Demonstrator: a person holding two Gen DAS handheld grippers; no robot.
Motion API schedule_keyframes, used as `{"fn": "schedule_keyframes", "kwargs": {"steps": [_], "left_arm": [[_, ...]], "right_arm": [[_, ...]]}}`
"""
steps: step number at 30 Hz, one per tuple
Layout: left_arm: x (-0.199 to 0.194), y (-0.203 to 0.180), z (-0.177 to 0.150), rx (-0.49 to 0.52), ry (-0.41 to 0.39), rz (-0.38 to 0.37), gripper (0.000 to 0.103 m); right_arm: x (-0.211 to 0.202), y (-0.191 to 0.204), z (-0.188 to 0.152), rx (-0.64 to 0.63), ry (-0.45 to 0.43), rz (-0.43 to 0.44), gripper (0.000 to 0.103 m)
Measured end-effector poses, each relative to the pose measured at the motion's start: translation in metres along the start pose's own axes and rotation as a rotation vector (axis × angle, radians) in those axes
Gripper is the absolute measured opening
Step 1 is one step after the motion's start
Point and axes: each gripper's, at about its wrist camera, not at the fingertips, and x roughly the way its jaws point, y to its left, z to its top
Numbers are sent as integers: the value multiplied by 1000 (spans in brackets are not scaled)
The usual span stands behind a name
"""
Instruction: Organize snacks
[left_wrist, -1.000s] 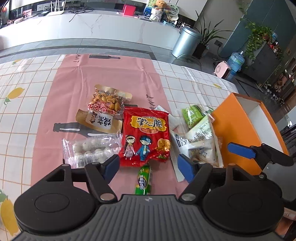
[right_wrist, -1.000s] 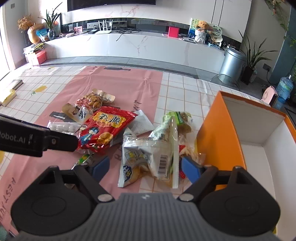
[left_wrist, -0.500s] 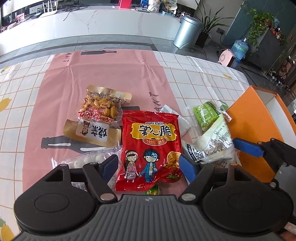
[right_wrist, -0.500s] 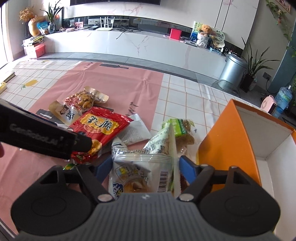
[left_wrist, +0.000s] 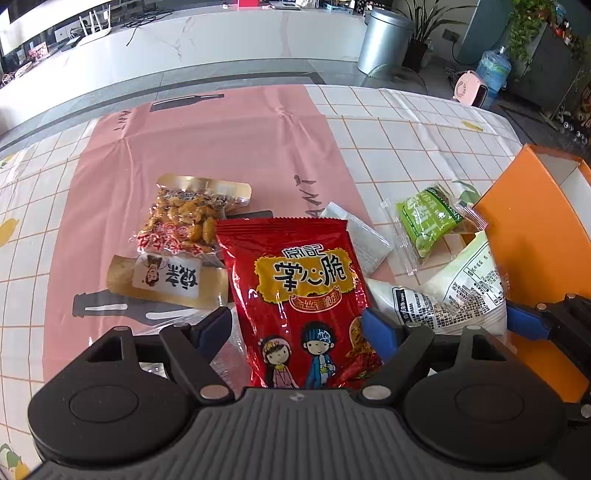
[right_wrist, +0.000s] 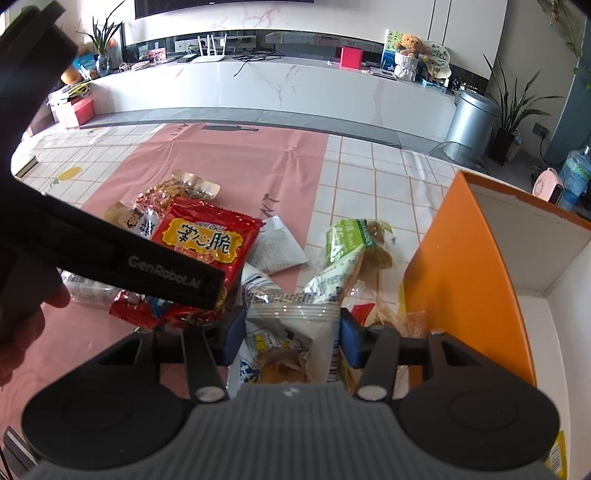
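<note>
Close beside the snacks (left_wrist: 301, 295) stands an orange box (right_wrist: 461, 273).

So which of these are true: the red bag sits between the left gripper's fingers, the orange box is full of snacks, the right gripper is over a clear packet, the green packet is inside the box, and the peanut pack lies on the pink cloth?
1. The red bag lies between the left gripper's fingers. True; the jaws have just been opening and do not press it.
2. The orange box is full. False: the part in view shows only bare white walls.
3. The right gripper straddles a clear packet. True; its jaws have just been closing.
4. The green packet is in the box. False: it lies on the table beside it.
5. The peanut pack lies on the pink cloth. True.
</note>
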Motion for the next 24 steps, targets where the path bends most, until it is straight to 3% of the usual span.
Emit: {"fn": "schedule_keyframes", "kwargs": {"steps": [4, 8, 11, 12, 17, 24], "left_arm": [[5, -1, -2, -10, 13, -19, 92], [1, -4, -5, 8, -3, -45, 70], [-6, -9, -8, 38, -29, -41, 62], [-9, -9, -9, 34, -39, -45, 54], [-22, -2, -13, -24, -65, -76, 39], [-40, -1, -20, -79, -77, -128, 30]], "right_arm": [[-1, -7, 0, 47, 9, 12, 50], [-2, -10, 0, 64, 14, 18, 50], [-4, -11, 0, 69, 18, 21, 50], [-5, -11, 1, 70, 17, 21, 50], [-14, -11, 4, 72, 6, 32, 49], [-25, -8, 3, 77, 9, 39, 48]]}}
